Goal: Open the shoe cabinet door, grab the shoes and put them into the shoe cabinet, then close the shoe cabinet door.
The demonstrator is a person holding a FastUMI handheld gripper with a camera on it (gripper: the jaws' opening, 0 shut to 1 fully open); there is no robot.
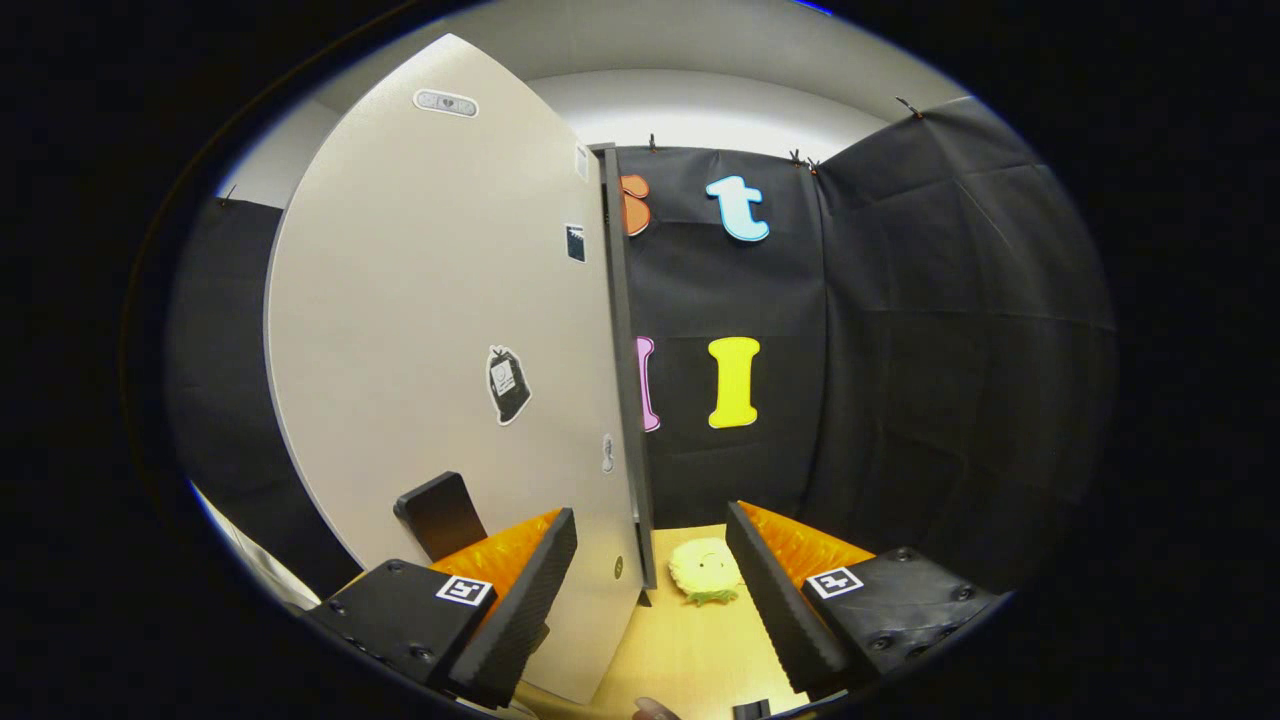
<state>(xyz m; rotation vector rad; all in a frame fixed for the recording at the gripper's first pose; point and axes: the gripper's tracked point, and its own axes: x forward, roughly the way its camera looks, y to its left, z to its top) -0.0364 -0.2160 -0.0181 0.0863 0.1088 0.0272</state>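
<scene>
Okay, gripper [650,590] fingers spread wide, straddling the cabinet door [440,330] edge at 12 o'clock; handle [440,515] probably at 10; I swing gently.

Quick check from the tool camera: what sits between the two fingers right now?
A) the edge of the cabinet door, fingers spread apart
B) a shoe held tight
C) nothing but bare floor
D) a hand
A: the cabinet door stands edge-on between the fingers of the tool, which are wide apart and not pressing on it; a yellow slipper lies just beyond.
</scene>
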